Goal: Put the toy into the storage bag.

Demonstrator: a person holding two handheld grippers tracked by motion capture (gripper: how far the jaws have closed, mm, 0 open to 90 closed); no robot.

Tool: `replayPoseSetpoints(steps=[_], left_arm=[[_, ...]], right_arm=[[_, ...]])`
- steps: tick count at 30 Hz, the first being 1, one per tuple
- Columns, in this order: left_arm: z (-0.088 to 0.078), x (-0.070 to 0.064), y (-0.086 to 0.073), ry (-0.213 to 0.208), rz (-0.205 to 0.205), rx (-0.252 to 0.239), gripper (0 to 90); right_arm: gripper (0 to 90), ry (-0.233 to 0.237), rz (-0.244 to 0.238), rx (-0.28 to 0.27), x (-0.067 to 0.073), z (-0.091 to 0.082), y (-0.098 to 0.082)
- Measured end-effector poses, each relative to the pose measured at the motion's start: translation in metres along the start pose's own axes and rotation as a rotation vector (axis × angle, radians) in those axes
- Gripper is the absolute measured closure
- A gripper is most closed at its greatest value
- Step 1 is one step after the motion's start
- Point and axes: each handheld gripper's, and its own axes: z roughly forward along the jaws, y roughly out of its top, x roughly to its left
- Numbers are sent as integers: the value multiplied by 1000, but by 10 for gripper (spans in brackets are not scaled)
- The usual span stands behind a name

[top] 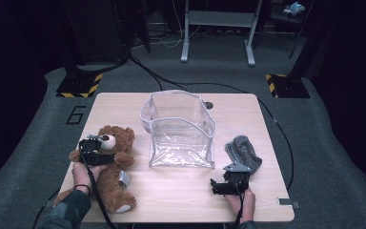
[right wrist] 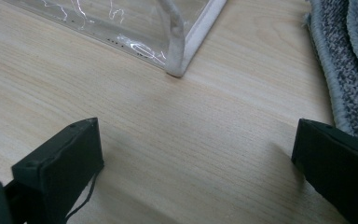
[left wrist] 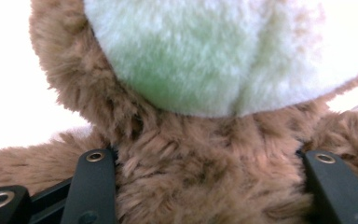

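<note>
The left gripper (left wrist: 205,186) has its two black jaws pressed into the brown fur of the bear (left wrist: 205,154), one on each side of the plush just under the pale muzzle; the fur bulges between them, so the grip is on the bear. In the high view that gripper (top: 94,151) sits over the bear's (top: 112,167) upper body, at the neck below the head, with the left hand (top: 82,174) behind it and a dark sleeve at the bottom edge. The bear lies on its back near the table's (top: 181,200) left edge, head toward the far side, legs toward the person. The right gripper (right wrist: 196,158) has its jaws wide apart with bare wood between them, nothing held; it rests low by the near right part of the table (right wrist: 168,140). In the high view it (top: 219,186) points left, held by the right hand (top: 242,200). Just beside it lies a grey cloth (top: 244,151), folded, its knit edge (right wrist: 340,60) close to one jaw. A clear bag (top: 181,129) with white trim stands open in the middle of the table, between bear and cloth, its near corner (right wrist: 177,46) ahead of the right gripper.
</note>
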Motion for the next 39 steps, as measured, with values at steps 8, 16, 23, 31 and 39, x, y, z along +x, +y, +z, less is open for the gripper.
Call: replayPoseSetpoints(steps=[8, 16, 23, 31, 39], left_arm=[[-22, -4, 15, -18, 15, -77, 467], [-33, -10, 32, -35, 1, -139, 467], [-41, -9, 43, -22, -8, -175, 466], [-54, -5, 55, -12, -7, -213, 464], [-64, -4, 69, 9, -10, -237, 463]], right_arm=[[11, 1, -2, 0, 0, 0, 0], [11, 7, 1, -1, 0, 0, 0], [12, 9, 1, -2, 0, 0, 0], [11, 7, 1, -1, 0, 0, 0], [11, 9, 0, -2, 0, 0, 0]])
